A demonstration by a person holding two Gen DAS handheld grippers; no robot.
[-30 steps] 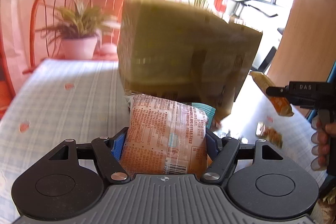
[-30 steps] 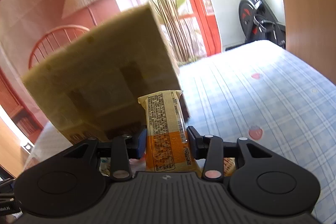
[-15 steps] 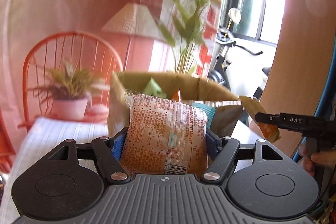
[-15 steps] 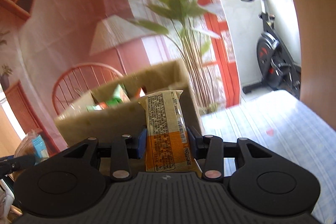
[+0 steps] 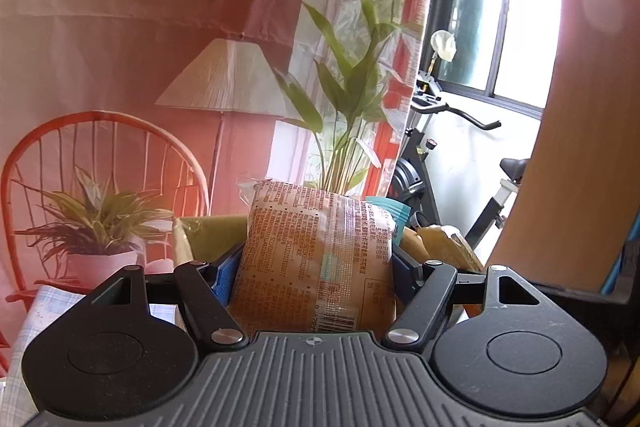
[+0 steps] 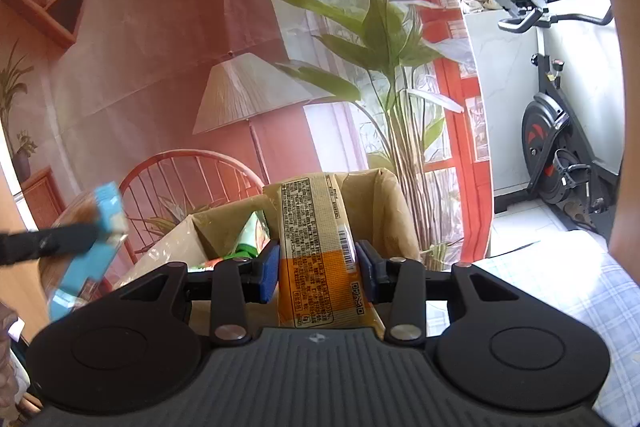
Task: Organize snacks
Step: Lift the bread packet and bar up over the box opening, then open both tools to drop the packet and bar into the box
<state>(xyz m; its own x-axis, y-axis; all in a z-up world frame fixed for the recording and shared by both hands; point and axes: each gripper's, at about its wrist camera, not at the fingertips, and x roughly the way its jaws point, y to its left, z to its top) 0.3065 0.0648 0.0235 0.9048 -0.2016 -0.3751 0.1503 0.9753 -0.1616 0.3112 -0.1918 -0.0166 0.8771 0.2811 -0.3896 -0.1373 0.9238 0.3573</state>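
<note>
My left gripper (image 5: 318,267) is shut on a wide brown snack pack (image 5: 320,259) with a blue end, held upright above the rim of an open cardboard box (image 5: 208,231). My right gripper (image 6: 318,267) is shut on a narrow beige-and-orange snack bar (image 6: 320,259), held level with the box (image 6: 384,211) top. Green and other packs (image 6: 248,239) lie inside the box. The left gripper and its blue-ended pack (image 6: 100,227) show at the left of the right wrist view. The orange bar's tip (image 5: 448,247) shows at the right of the left wrist view.
The table with a blue checked cloth (image 6: 592,291) lies below right and also shows in the left wrist view (image 5: 44,311). A potted plant (image 5: 100,227), a red chair (image 5: 100,131), a floor lamp (image 5: 228,83), a tall plant (image 6: 384,39) and an exercise bike (image 6: 560,155) stand behind.
Both grippers have risen with their snacks from beside the box to the level of its open top. The box's inside now shows.
</note>
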